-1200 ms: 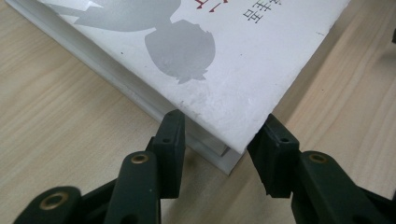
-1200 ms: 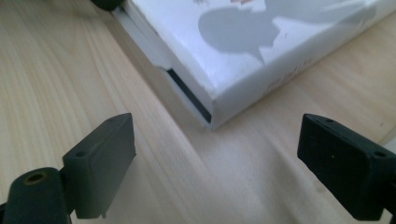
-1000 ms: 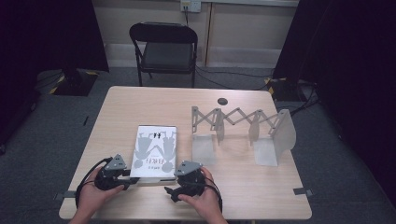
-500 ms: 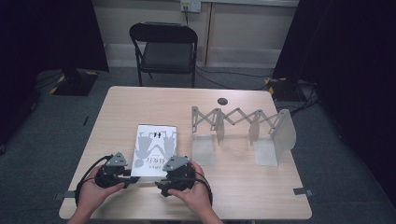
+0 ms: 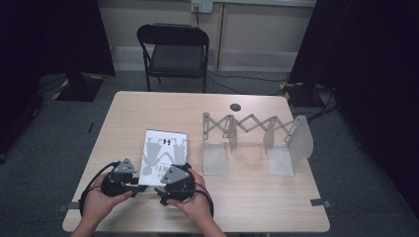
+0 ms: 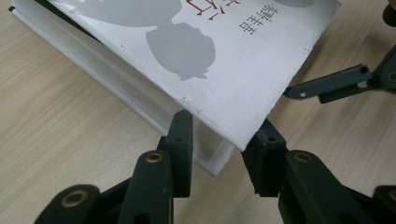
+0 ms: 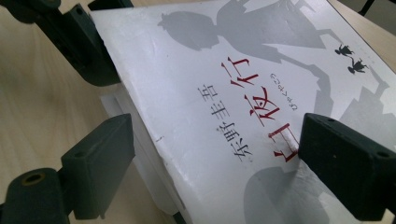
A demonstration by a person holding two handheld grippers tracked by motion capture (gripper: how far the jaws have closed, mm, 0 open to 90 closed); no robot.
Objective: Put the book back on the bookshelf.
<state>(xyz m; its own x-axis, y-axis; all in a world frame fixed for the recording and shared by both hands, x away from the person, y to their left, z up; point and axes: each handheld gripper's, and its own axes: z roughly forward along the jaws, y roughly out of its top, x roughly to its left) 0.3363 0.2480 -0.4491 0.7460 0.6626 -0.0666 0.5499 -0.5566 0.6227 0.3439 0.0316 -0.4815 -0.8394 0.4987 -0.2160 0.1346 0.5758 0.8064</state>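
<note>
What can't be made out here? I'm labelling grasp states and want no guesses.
- Right gripper view: one pad lies on the book cover, the other beside the page edge; whether they squeeze is unclear.
- Left gripper view: the book's corner sits between the jaws, which have just been closing; the cover hides one pad's contact.
- High view: cover text too small; hands hide the near edge.

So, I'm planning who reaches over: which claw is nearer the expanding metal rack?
Right. The right claw is at the white book's near edge, left of the rack; the left claw grips that book's corner farther left.
</note>
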